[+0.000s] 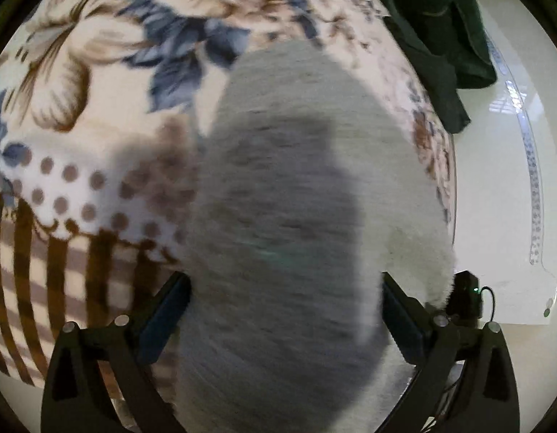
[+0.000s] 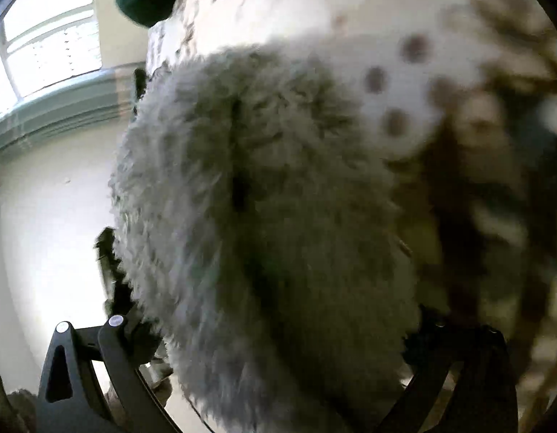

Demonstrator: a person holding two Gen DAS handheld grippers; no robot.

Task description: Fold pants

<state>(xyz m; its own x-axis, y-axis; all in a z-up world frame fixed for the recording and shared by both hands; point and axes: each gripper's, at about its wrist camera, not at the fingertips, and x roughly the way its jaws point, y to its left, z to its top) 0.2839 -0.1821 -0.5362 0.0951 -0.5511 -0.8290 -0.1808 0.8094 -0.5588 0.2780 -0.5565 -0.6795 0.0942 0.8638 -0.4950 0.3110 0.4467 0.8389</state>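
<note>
Fuzzy grey fleece pants (image 1: 289, 216) — on plush floral blanket (image 1: 98, 72)

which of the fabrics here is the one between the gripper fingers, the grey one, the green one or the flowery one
The fuzzy grey pants, which fill the gap between the left gripper fingers. The dark green garment lies far off at the floral blanket edge.

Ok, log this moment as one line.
step: folding | left gripper: open around grey fleece pants | right gripper: state unclear | surface: floral blanket
</note>
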